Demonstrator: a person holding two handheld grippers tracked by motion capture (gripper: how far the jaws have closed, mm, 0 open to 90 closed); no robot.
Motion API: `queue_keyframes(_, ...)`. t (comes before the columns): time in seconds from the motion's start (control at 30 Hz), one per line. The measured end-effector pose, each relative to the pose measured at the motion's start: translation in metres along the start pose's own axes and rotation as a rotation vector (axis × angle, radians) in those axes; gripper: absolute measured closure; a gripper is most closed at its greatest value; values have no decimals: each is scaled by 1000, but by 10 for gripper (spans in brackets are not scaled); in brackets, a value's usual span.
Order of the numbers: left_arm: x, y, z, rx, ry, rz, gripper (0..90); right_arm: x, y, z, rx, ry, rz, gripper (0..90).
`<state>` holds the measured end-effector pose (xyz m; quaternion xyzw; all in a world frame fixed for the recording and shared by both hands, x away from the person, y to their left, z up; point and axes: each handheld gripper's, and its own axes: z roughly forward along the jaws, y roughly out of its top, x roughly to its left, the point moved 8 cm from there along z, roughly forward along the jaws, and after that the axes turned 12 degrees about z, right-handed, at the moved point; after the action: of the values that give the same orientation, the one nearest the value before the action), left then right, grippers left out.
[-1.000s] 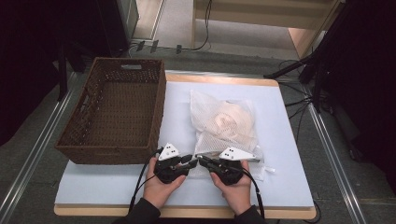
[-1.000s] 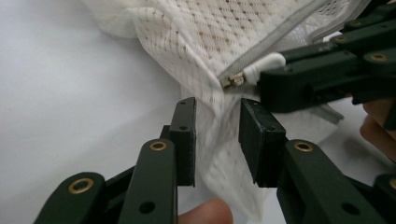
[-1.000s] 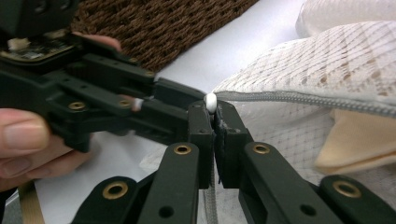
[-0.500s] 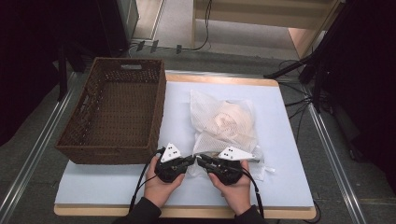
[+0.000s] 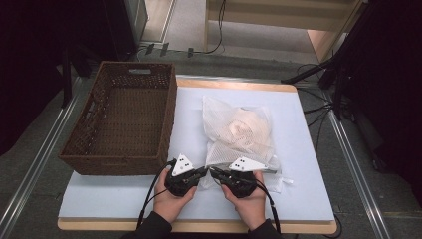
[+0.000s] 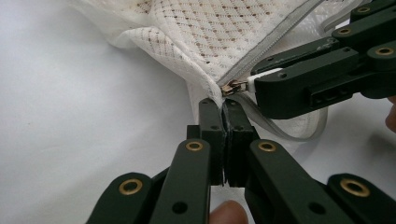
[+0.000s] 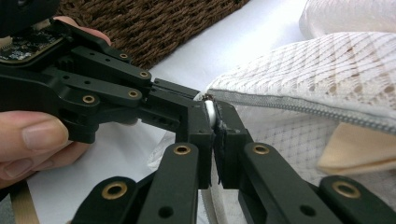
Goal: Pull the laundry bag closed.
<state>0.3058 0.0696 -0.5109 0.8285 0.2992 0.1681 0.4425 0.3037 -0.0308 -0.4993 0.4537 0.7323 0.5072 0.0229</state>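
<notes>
Both grippers meet at the near corner of the mesh bag, mid-table with bare tabletop on its right. Left gripper clamps the bag's corner fabric; right gripper pinches the white zipper pull. Something beige sits inside the bag. Basket stands left, nothing in it.

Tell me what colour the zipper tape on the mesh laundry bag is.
Light grey, against the white mesh laundry bag; the zipper tape shows best in the left gripper view.
</notes>
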Motion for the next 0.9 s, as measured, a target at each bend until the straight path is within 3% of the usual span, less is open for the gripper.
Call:
queue_keyframes(0.07, 0, 0, 0, 0, 5, 3, 895, 0, -1, 0, -3, -8, -8, 870)
queue_keyframes(0.13, 2, 0, -1, -5, 15, -17, 895, -1, -1, -2, -2, -26, -10, 871)
queue_keyframes(0.17, 5, 0, -2, -13, 13, -42, 896, -5, -1, -4, -5, -27, 13, 871)
queue_keyframes(0.3, 9, -2, -3, -17, 12, -63, 895, -10, -1, -7, -12, -34, 22, 871)
queue_keyframes(0.5, 4, -2, -2, -18, 11, -41, 895, -18, -4, -18, -22, -43, 13, 870)
queue_keyframes(0.73, 6, -2, -4, -31, 32, -47, 894, -25, -6, -27, -38, -60, 9, 870)
queue_keyframes(0.9, -1, -1, -3, -41, 35, -7, 893, -34, -7, -38, -52, -70, 17, 870)
